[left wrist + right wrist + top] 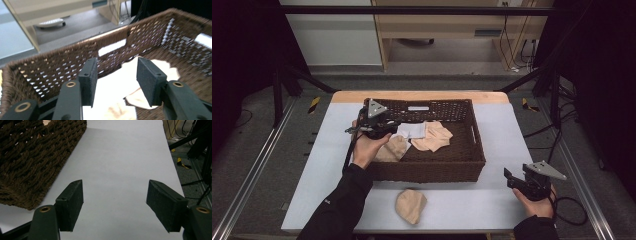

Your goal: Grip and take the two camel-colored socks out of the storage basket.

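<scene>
A brown wicker basket (462, 170) stands mid-table. Inside it lie a white cloth (412, 130), a beige sock (433, 137) and another beige sock (393, 148) at the near left. A third beige sock (411, 205) lies on the table in front of the basket. My left gripper (392, 125) hovers over the basket's left part, open and empty. In the left gripper view its jaws (116, 80) frame the white cloth (115, 86) and a beige sock (163, 68). My right gripper (510, 178) rests open at the table's front right, with nothing between its jaws (115, 205).
The white table surface (120, 157) stretches ahead of the right gripper, with the basket's corner (30, 157) to its left. Metal rails run along both sides of the table. A wooden cabinet (452, 25) and cables stand behind it on the floor.
</scene>
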